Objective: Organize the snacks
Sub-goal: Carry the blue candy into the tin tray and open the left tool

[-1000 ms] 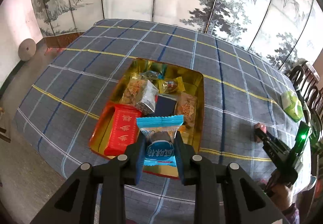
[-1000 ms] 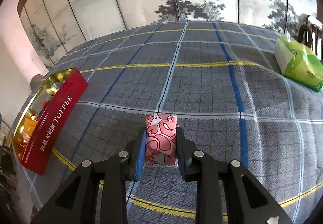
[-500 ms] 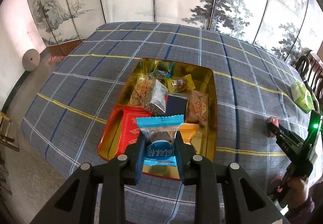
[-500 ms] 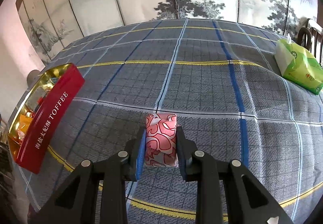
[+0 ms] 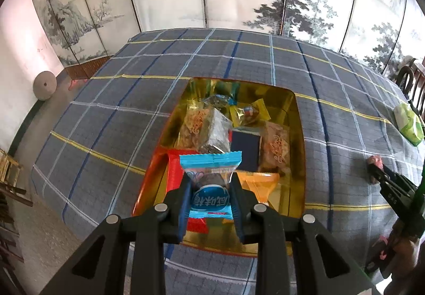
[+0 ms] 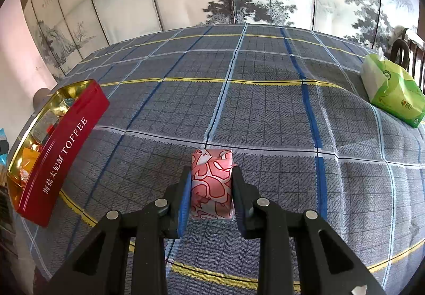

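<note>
Left gripper (image 5: 211, 188) is clamped on a light-blue plastic-wrapped snack packet (image 5: 210, 183), which is held between the pads above the near end of a gold-lined red rectangular toffee tin (image 5: 298, 135). Assorted wrapped snacks (image 5: 209, 127) are seen lying inside that tin. Right gripper (image 6: 211, 192) is closed on a pink-and-red patterned wrapped sweet (image 6: 211, 184) over the grey checked tablecloth (image 6: 265, 114), well apart from the tin. A green tissue pack (image 6: 391, 91) is noted at the far right.
</note>
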### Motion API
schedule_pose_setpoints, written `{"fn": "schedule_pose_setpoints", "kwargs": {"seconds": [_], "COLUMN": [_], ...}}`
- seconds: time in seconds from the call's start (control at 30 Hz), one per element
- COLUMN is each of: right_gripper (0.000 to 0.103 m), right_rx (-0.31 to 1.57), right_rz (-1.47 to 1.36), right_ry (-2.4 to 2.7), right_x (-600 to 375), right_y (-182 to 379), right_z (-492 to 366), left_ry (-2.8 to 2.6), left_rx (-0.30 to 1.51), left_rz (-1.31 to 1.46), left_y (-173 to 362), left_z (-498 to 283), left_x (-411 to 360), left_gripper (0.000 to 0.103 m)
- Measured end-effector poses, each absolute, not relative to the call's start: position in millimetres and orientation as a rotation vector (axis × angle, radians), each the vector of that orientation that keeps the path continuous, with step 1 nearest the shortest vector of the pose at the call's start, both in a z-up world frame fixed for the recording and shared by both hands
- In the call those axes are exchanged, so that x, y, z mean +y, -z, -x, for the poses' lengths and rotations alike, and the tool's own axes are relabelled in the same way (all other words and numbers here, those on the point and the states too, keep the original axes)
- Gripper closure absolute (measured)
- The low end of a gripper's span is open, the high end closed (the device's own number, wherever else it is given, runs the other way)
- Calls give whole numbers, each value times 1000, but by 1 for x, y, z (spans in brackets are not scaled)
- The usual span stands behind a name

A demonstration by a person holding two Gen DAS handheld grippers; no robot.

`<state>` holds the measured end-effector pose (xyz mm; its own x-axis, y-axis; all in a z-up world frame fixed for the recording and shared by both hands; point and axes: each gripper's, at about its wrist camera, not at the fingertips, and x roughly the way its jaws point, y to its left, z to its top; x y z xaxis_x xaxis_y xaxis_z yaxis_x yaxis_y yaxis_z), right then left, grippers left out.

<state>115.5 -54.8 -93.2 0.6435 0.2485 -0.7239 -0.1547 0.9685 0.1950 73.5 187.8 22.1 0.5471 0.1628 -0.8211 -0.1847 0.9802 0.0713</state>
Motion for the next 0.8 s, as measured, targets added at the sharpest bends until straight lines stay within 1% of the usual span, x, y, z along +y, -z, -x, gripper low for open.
{"fn": "schedule_pose_setpoints", "kwargs": {"seconds": [0.8], "right_gripper": [77], "right_rx": [848], "right_rz": [-109], "right_ry": [-226], "right_x": [-50], "right_y": [94], "right_z": [-117], "left_ry": [-239], "left_rx": [914], "left_rz": [-81], "left_y": [-16], "left_z": [-120], "left_x": [184], "left_gripper": [75]}}
